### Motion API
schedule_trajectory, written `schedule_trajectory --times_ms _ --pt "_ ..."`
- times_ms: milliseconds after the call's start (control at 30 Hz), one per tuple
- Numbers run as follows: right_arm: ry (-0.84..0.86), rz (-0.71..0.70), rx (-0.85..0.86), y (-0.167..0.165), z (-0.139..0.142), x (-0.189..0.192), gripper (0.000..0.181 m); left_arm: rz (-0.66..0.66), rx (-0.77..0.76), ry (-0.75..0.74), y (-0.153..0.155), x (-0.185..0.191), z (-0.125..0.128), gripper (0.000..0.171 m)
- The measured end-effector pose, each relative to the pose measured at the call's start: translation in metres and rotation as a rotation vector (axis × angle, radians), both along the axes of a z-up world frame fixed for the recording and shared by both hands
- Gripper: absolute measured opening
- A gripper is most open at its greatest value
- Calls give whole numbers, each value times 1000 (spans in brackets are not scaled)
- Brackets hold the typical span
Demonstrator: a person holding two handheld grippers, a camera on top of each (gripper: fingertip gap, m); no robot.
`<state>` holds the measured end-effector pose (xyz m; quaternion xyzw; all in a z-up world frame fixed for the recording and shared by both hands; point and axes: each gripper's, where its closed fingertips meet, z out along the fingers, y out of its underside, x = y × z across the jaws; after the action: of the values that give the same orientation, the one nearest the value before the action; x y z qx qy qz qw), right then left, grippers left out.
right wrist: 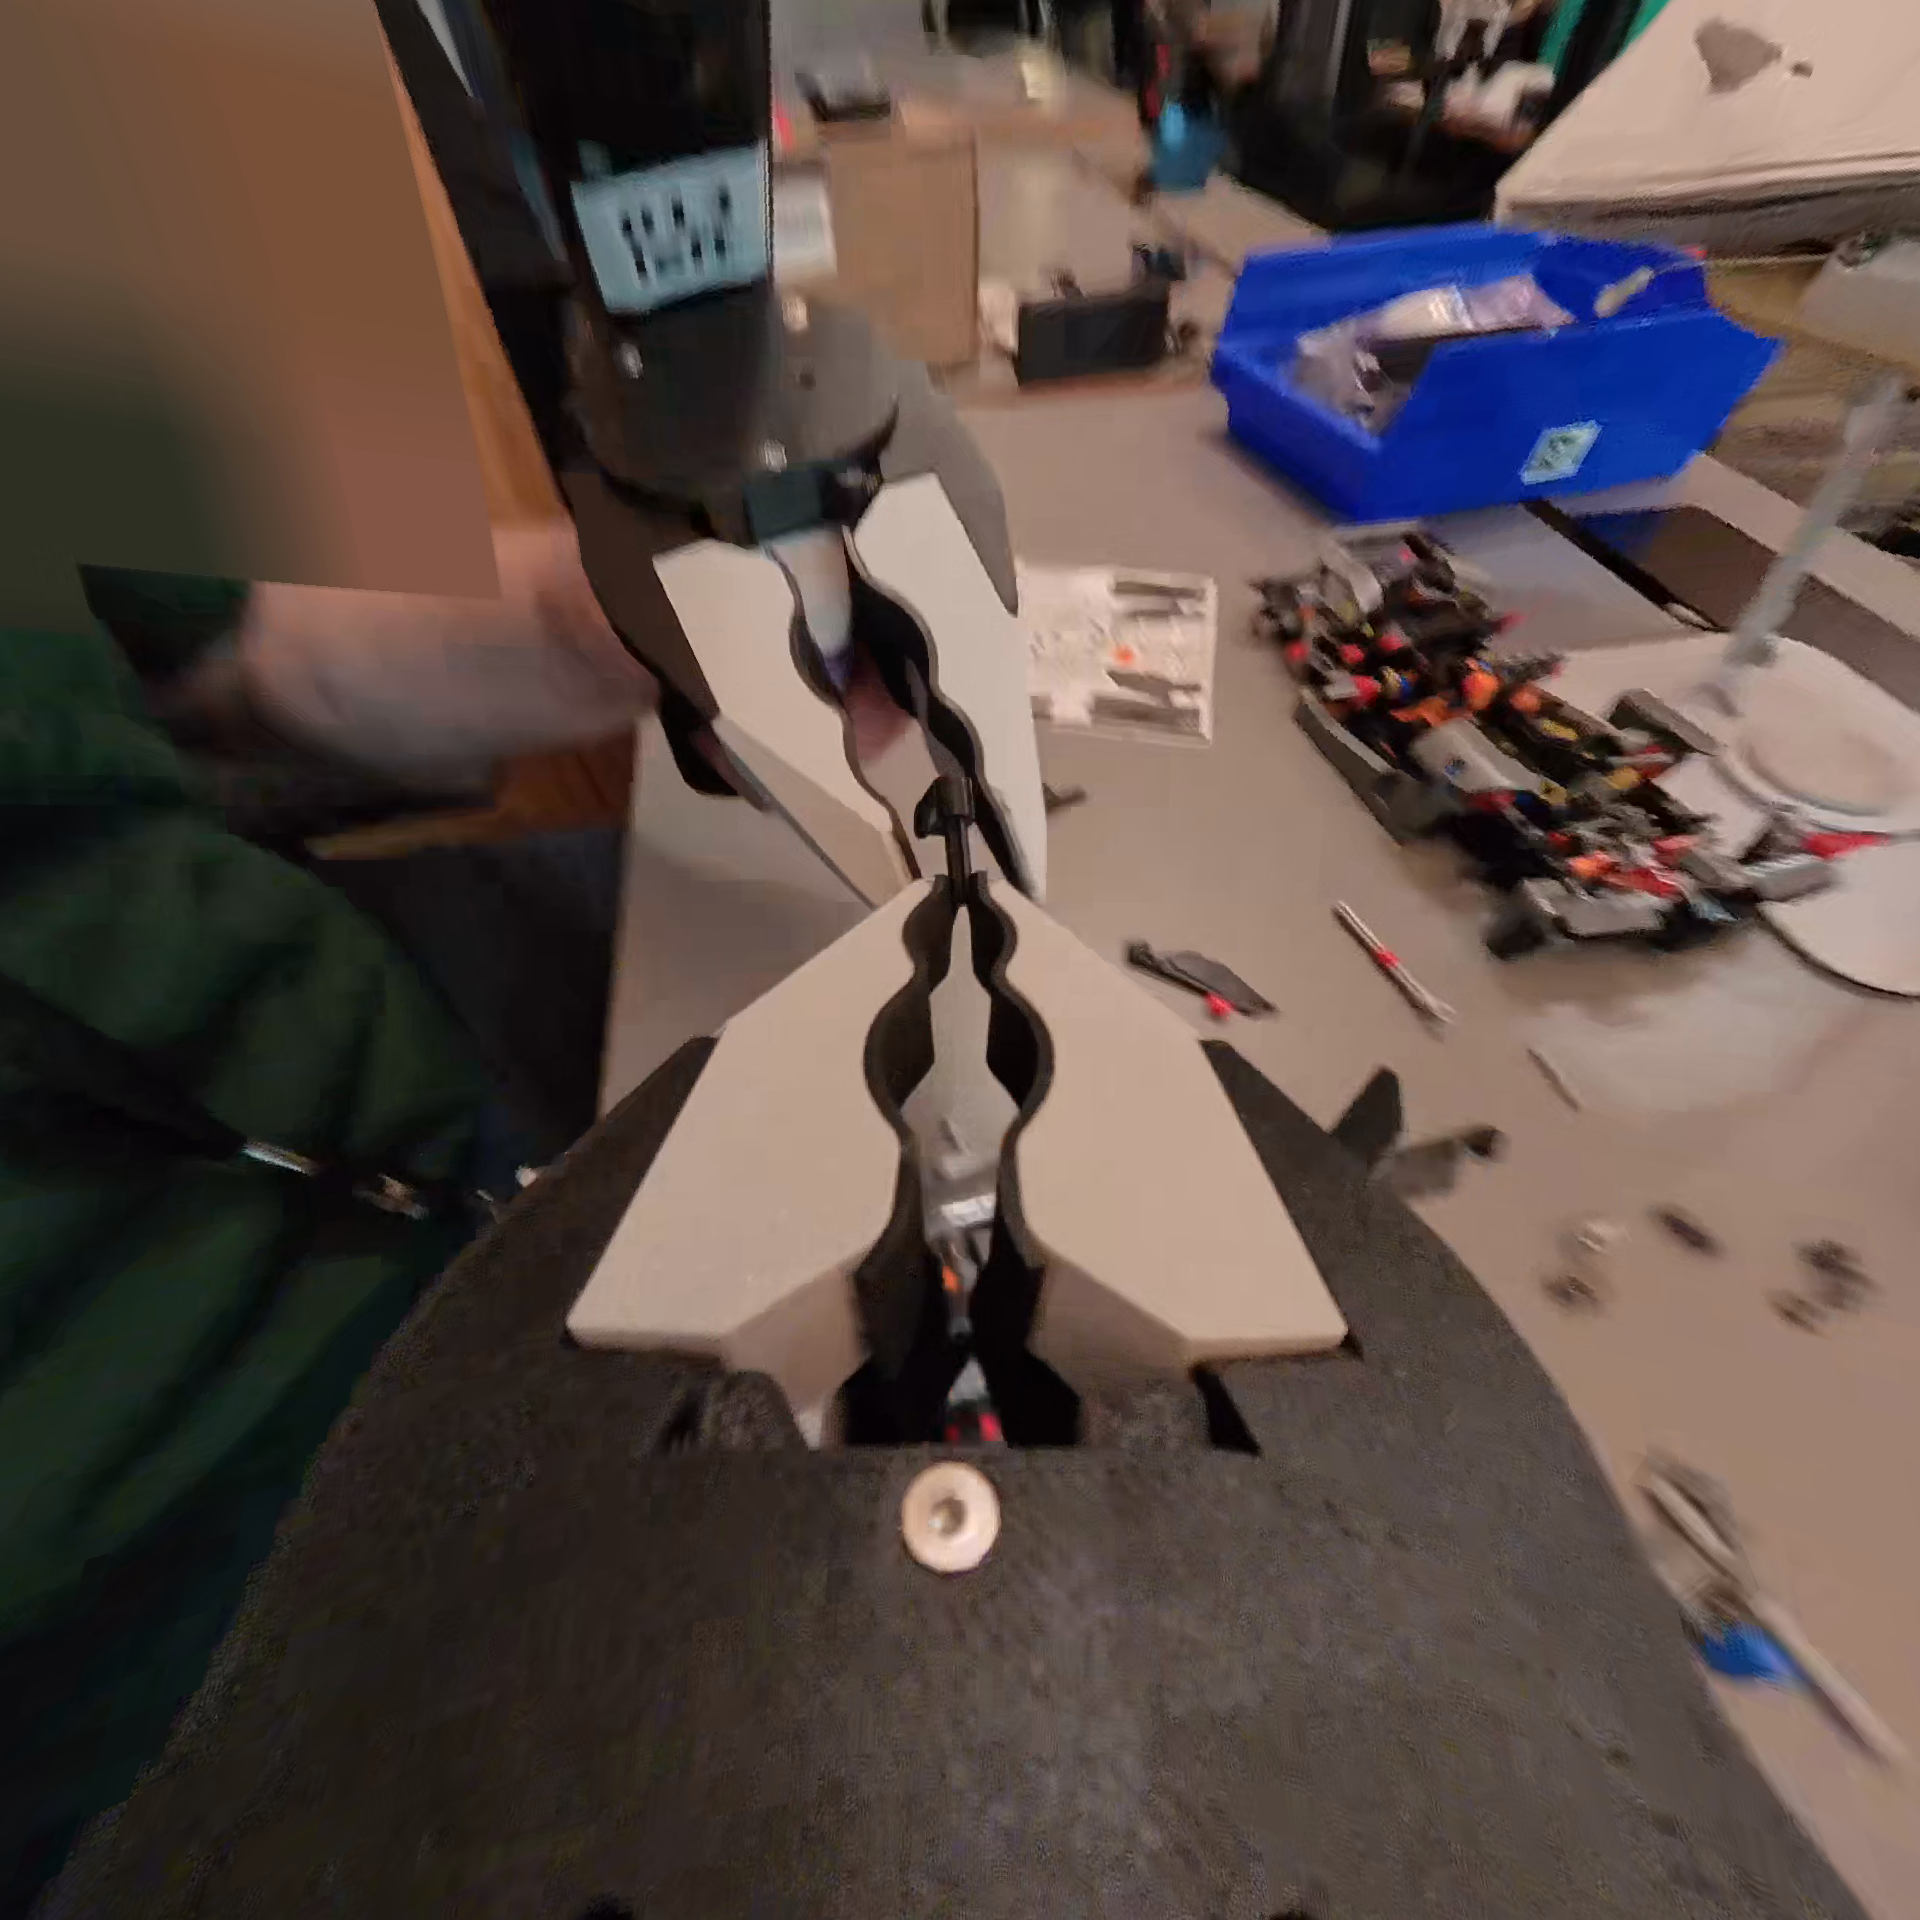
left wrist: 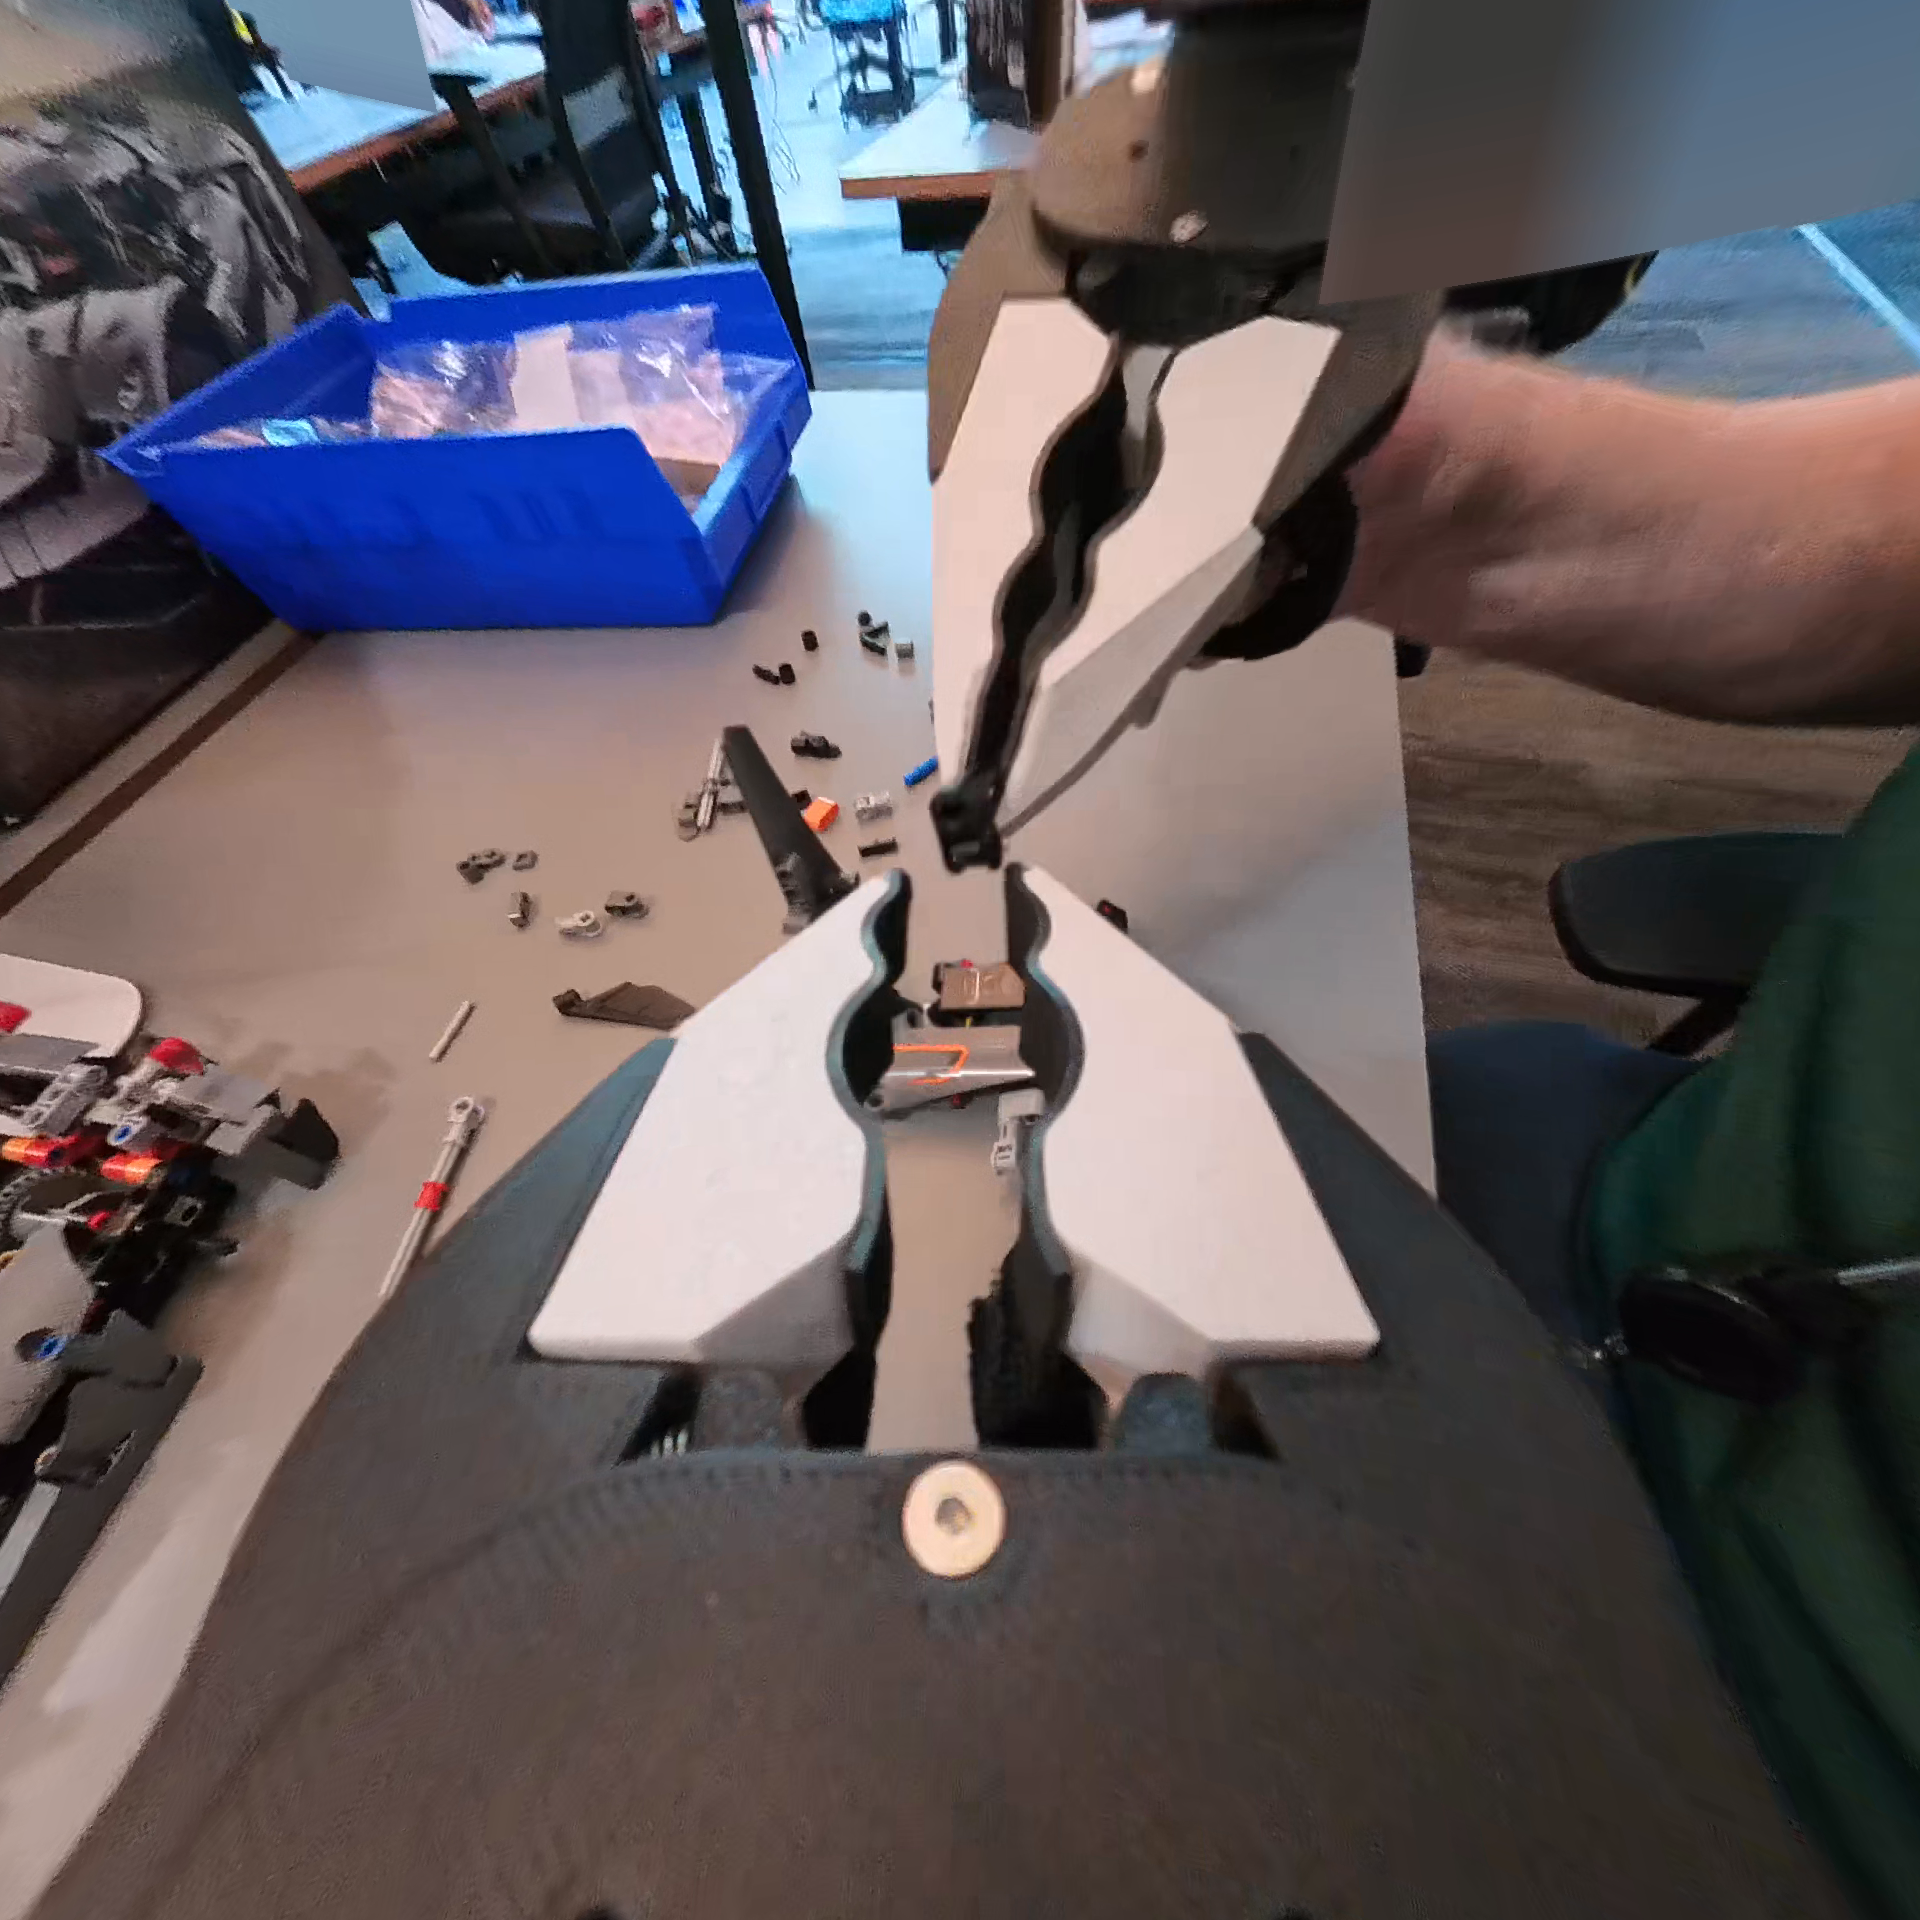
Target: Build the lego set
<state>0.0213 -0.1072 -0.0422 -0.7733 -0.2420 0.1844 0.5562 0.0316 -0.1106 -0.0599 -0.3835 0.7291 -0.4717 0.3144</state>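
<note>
Two grippers tip to tip over table (left wrist: 312, 748).
Right gripper (left wrist: 971, 831) pinches one black pin (left wrist: 966, 836); left gripper (left wrist: 956, 894) spread, empty. One blue bin (left wrist: 468, 520), one part-built model (right wrist: 1507, 727).

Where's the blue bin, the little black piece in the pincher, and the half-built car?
Blue bin (left wrist: 447, 520), left wrist view, front wall.
Black piece (left wrist: 966, 831), left wrist view, its middle, at the far gripper's tips.
Half-built car (right wrist: 1496, 748), right wrist view, middle of the body.

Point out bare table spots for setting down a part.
Free: the table between the blue bin and the loose pieces; also the strip right of the right hand-held gripper. Crowded: around the car build.
</note>
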Motion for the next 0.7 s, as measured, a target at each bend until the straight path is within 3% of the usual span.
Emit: schedule_trajectory --times_ms 100,200,500,700 --pt "204 72 38 0 10 -6 1 -5 -48 -44 0 -6 13 19" --pt "262 134 70 2 14 -12 1 2 -72 -69 1 -11 23 19" --pt "74 192 75 16 18 -26 1 30 -152 -95 10 -28 37 12" --pt "-44 153 79 28 23 -33 2 64 -294 -157 21 -37 42 6"
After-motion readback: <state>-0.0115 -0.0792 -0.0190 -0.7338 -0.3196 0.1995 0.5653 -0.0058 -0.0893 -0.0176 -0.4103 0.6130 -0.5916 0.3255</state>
